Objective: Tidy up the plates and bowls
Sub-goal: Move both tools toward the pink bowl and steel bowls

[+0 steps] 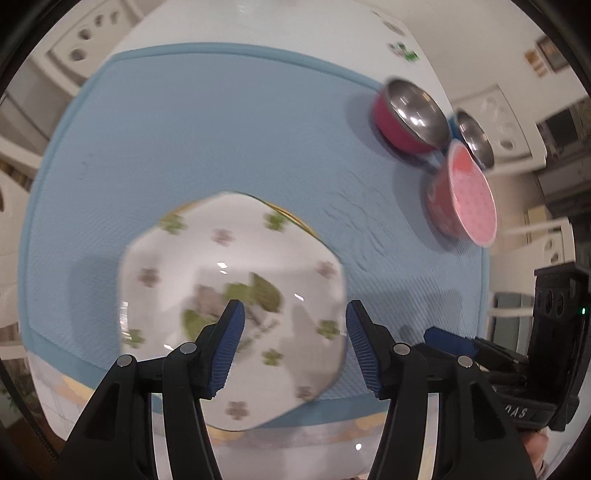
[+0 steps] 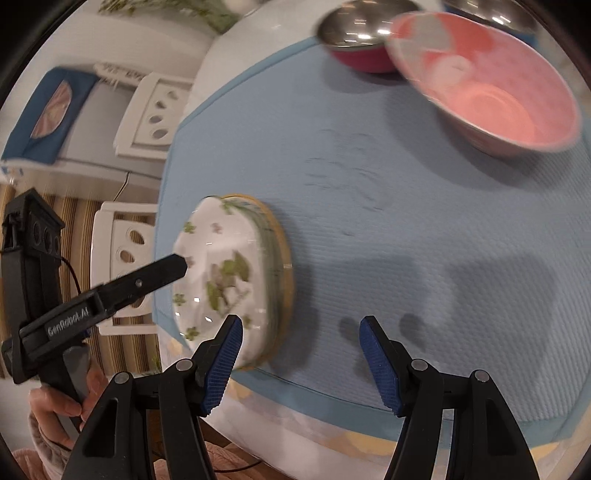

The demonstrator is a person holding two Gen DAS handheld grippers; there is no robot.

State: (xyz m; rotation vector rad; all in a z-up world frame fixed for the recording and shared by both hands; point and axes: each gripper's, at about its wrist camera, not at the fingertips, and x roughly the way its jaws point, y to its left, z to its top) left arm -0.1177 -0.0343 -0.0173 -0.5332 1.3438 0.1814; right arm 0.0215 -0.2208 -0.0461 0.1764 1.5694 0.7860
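A stack of white floral plates lies on the blue mat near its front edge. My left gripper hovers over the stack, open, its blue pads apart and pressing on nothing. In the right wrist view the same stack rests on a yellow-rimmed plate, to the left of my right gripper, which is open over bare mat. A pink bowl stands at the far right, and behind it are a steel bowl with a magenta outside and a second steel bowl.
The mat covers a white table whose front edge runs just below the plates. White chairs with holes in their backs stand beyond the table's left side. A person's hand holds the left gripper's handle.
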